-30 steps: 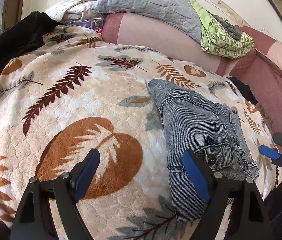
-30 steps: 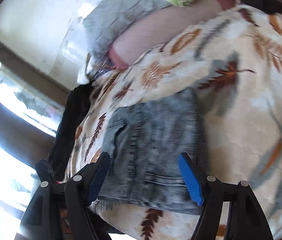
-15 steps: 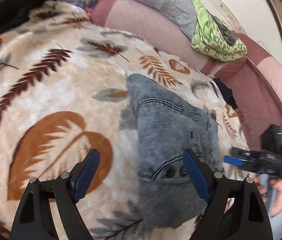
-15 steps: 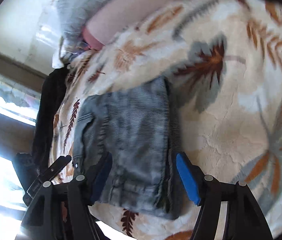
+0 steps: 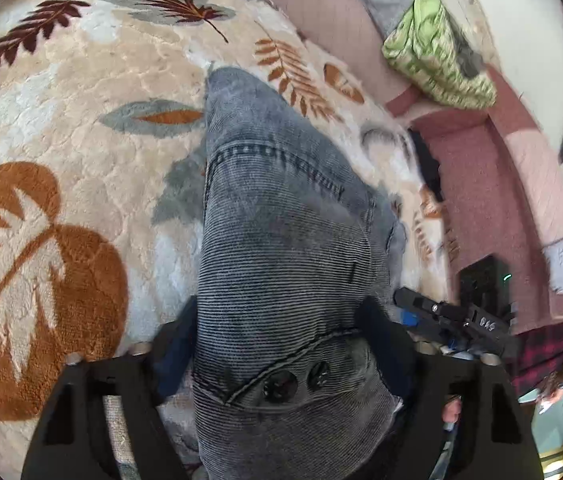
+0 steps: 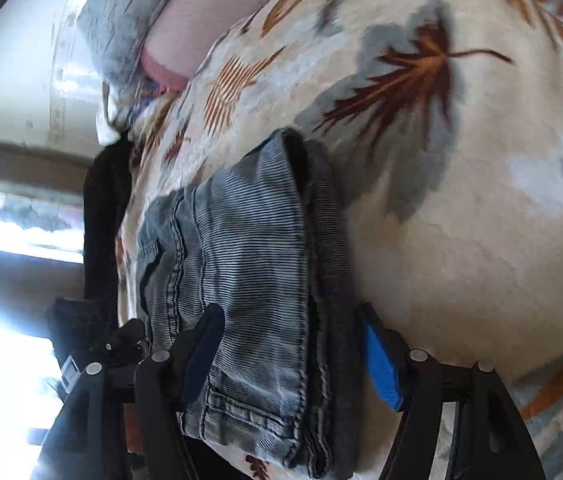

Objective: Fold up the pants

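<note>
Jeans (image 5: 281, 248), folded, lie on leaf-print blanket (image 5: 81, 128). Left tongs (image 5: 281, 344) at six o'clock straddle the waistband, closing. Right tongs (image 6: 293, 356) straddle the folded edge, closing; pads not yet pressing.
</note>
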`<state>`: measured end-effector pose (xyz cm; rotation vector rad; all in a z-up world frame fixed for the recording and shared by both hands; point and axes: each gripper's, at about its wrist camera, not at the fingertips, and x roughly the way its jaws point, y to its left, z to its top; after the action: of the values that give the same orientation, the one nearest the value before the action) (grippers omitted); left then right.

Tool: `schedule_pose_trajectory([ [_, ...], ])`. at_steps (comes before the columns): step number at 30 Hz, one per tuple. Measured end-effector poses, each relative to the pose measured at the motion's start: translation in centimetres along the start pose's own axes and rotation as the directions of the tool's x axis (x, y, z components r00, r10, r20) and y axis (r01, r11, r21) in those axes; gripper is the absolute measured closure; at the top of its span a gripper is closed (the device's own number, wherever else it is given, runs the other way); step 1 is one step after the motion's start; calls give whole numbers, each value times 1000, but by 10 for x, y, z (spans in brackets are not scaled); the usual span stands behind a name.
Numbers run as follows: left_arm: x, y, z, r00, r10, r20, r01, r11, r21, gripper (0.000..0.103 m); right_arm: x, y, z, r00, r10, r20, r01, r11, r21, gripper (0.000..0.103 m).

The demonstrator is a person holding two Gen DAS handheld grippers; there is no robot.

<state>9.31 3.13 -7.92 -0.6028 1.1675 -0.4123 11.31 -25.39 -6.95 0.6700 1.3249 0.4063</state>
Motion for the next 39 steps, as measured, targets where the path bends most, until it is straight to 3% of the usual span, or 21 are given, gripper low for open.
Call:
schedule_pose_trajectory([
  [7,-8,-33,-6,987,152,58,-159,976,148,73,-13,24,-10,996,-76,48,79,993,-83,85],
  [12,-27,-57,-12,970,195,143,-226,940,256,75,-33,55,-17,993,-68,99,83,984,-157,88],
  [15,-48,-70,-10,960,182,214,-241,925,294,76,-46,77,-15,989,-47,138,73,978,-194,88],
  [23,-108,-80,43,928,140,345,-251,920,302,75,-68,156,31,980,-5,201,66,952,-299,88],
  [29,-103,-62,83,928,142,345,-243,931,272,75,-50,180,61,981,-30,191,89,947,-310,88],
  [39,-55,-13,91,943,181,281,-248,942,226,75,16,139,83,988,-71,136,103,965,-242,88],
])
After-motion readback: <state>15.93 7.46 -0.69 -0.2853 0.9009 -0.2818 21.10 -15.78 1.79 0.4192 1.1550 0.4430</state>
